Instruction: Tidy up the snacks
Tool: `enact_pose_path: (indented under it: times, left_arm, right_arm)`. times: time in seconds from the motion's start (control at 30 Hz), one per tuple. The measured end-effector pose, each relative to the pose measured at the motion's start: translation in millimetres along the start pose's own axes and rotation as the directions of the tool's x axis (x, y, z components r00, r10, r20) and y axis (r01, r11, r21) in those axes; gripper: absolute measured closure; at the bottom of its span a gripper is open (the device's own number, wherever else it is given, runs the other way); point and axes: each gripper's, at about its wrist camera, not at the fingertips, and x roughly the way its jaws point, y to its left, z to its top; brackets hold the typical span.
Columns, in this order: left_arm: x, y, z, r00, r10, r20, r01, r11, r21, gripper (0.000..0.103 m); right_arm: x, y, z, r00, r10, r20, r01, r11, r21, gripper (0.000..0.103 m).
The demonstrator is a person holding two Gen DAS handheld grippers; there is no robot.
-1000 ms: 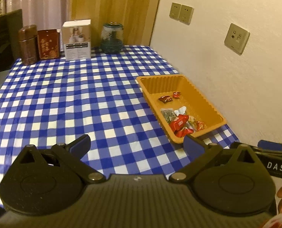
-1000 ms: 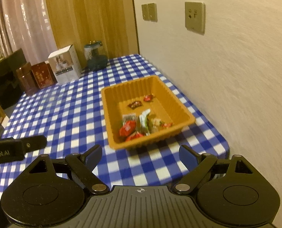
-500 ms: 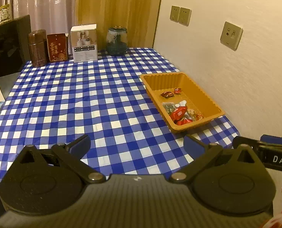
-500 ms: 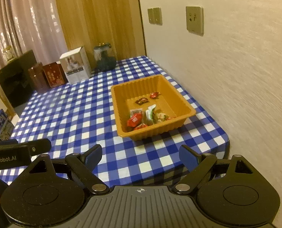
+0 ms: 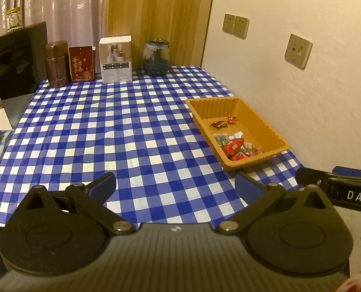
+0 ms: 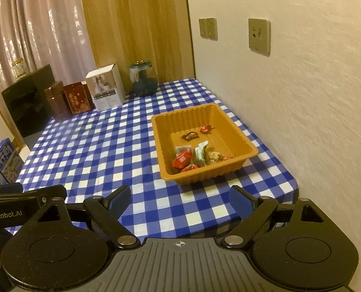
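Observation:
An orange plastic tray [image 5: 204,105] [image 6: 243,143] lies on the blue-and-white checked tablecloth close to the wall. Inside it are several wrapped snacks [image 5: 234,146] [image 6: 183,158], red ones near its front and two small ones [image 6: 190,135] farther back. My left gripper [image 5: 175,186] is open and empty, held above the table's near edge, well short of the tray. My right gripper [image 6: 179,199] is open too, with nothing between its blue pads, near the table's front right corner. Each gripper's side shows at the edge of the other's view.
Along the table's far edge stand a brown canister [image 5: 56,63], a red box [image 5: 81,63], a white box [image 5: 116,59] and a dark glass jar [image 5: 155,58]. A black panel [image 5: 14,58] stands at the far left. The wall [image 5: 302,85] runs along the right.
Both grippers have drawn back from the tray and risen a little, so the tray looks smaller and more of the table shows. The jaws have stayed wide.

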Motion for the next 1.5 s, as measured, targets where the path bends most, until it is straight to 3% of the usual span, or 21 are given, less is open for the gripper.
enact_pose_path:
  times: [1.5]
  left_arm:
    - [3.8, 5.2, -3.0, 1.000, 0.016, -0.001, -0.016, 1.000, -0.009, 0.000]
  right_arm:
    - [6.9, 2.8, 1.4, 1.000, 0.019, 0.012, -0.019, 1.000, 0.003, 0.016]
